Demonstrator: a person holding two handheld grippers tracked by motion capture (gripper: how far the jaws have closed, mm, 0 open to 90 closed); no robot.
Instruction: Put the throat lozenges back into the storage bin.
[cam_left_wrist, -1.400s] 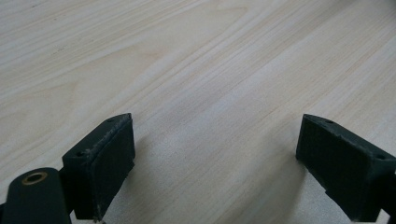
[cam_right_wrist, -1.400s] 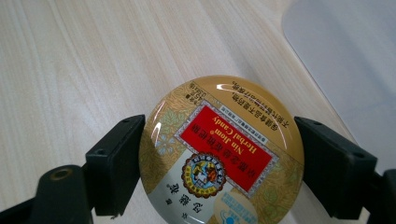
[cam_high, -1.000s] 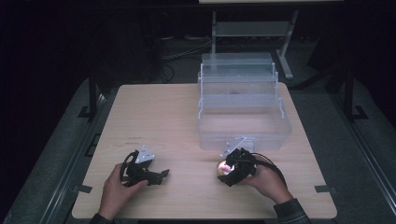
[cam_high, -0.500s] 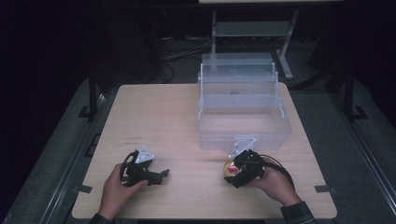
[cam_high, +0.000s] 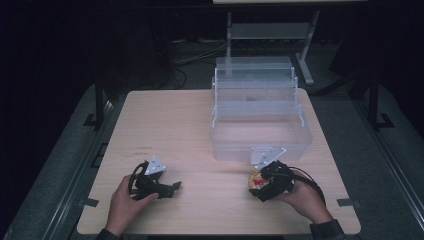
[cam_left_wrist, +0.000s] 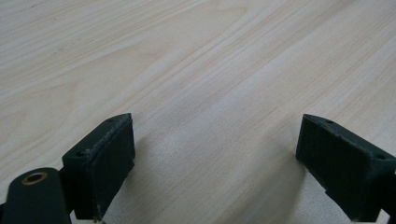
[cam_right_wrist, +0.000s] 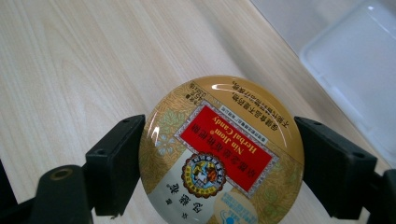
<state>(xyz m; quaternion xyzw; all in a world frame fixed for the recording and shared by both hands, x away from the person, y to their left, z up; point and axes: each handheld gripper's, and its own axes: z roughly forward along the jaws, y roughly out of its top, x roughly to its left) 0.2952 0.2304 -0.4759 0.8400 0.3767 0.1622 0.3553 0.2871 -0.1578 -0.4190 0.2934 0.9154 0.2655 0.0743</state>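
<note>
Right gripper (cam_high: 264, 184) had the round candy tin (cam_right_wrist: 222, 151) clamped edge to edge between its jaws, both pads pressed on the rim, label facing the camera. Tin (cam_high: 257, 180) sat at the near right of the worktop (cam_high: 185, 130), just short of the clear plastic box (cam_high: 260, 117). In the right gripper view the wood grain and a pale corner of the box lay beyond the tin.

Progress, as I read it: pickup done, tin secured. Left to do: likely carry it over the near wall of the box and let go inside. Box looked empty as far as the haze of its walls allowed.

Left gripper (cam_left_wrist: 210, 177) lay at the near left, jaws wide apart, nothing between them, bare wood under them. It (cam_high: 170, 189) was well apart from tin and box.
</note>
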